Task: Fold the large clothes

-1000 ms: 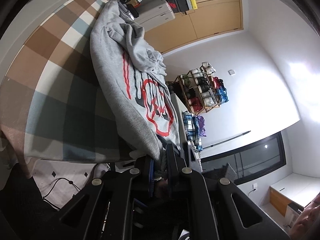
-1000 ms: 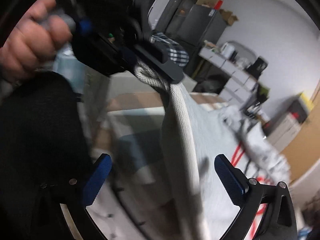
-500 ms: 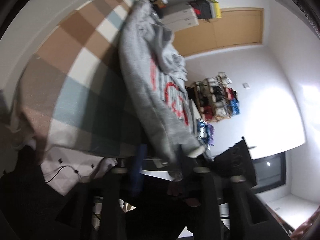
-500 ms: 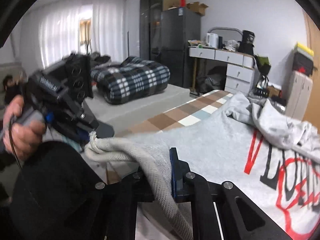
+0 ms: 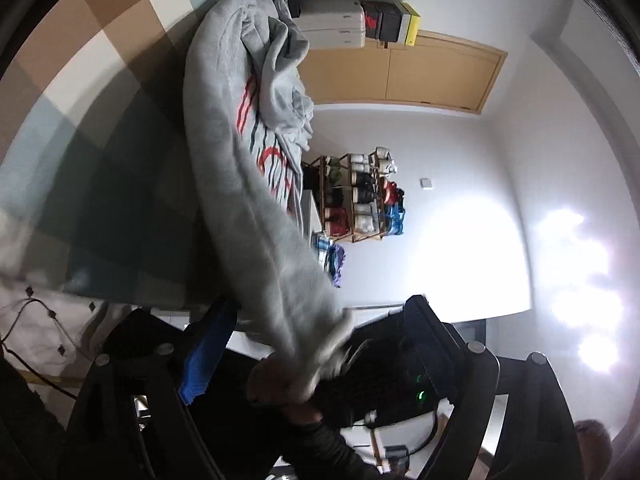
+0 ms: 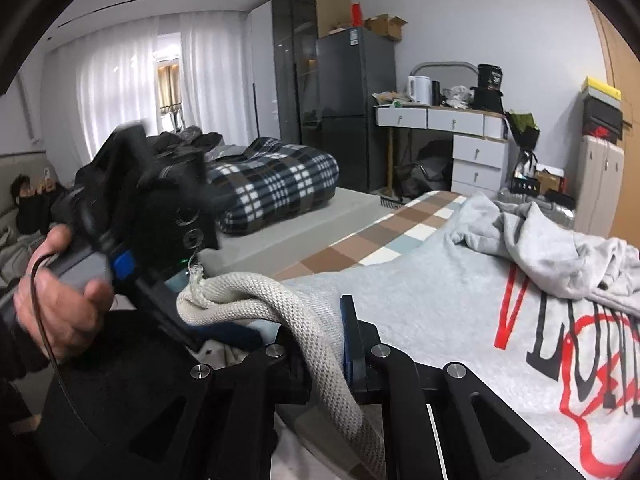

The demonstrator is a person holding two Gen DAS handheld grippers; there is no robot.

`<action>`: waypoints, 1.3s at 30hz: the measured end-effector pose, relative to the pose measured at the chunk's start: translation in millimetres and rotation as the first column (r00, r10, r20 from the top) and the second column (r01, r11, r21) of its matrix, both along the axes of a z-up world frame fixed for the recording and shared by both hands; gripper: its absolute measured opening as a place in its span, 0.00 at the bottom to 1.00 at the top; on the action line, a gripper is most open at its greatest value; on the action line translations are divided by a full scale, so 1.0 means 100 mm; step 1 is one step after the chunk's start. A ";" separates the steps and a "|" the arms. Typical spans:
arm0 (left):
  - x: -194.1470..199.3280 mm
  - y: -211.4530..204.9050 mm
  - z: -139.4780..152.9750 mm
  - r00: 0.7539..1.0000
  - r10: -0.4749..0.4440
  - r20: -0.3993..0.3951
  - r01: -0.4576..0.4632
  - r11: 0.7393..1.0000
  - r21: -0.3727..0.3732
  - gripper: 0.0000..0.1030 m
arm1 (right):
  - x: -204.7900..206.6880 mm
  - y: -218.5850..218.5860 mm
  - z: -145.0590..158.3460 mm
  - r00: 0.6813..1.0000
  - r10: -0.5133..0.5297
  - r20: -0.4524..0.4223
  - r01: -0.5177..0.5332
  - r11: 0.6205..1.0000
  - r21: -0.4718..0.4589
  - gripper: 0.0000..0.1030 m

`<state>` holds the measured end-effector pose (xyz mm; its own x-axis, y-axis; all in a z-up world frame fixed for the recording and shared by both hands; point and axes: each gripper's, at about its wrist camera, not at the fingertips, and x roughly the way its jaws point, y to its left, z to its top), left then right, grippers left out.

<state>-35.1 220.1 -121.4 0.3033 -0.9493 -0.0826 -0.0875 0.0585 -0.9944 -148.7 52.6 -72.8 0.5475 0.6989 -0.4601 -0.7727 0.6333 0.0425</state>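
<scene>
A large grey sweatshirt (image 6: 440, 308) with red and black print lay spread across the checked blanket (image 6: 384, 232) on the bed, its upper part bunched in a heap toward the far end. The ribbed hem (image 6: 256, 292) at the near edge of the bed was lifted off the blanket.

The right gripper (image 6: 340, 344) was clamped tight on that hem, with the thick cream-coloured rib bunched between its closed fingers and looping out to the left. From there the grey cloth ran back onto the bed.

The left gripper (image 5: 316, 344) had its jaws opening. In its own view the hem end of the sweatshirt (image 5: 256, 216) hung down between the spread fingers, and the blue pad (image 5: 204, 360) on one side stood clear of the cloth. Whether the other finger touched the cloth could not be told, as the fabric there was blurred. From the right wrist view the left gripper (image 6: 152, 208) sat just beside the hem end, held in a bare hand (image 6: 60, 292).

A plaid pillow (image 6: 276, 188) lay on the neighbouring bed, and a shoe rack (image 5: 360, 196) stood against the wall.
</scene>
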 end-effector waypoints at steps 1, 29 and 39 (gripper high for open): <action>0.03 -0.01 0.00 1.000 0.007 -0.002 -0.006 1.000 0.008 0.81 | -0.01 0.00 0.00 1.000 0.002 0.001 -0.002 1.000 -0.002 0.11; 0.50 -0.15 0.15 0.998 0.063 -0.002 -0.063 0.998 0.001 0.02 | -0.20 -2.13 0.20 0.851 -0.150 -0.504 0.362 0.863 0.354 1.00; 0.61 -0.34 0.44 0.999 0.042 0.012 -0.041 0.998 -0.057 0.02 | 0.11 -2.12 -1.16 0.490 0.249 -0.836 0.663 0.516 0.542 1.00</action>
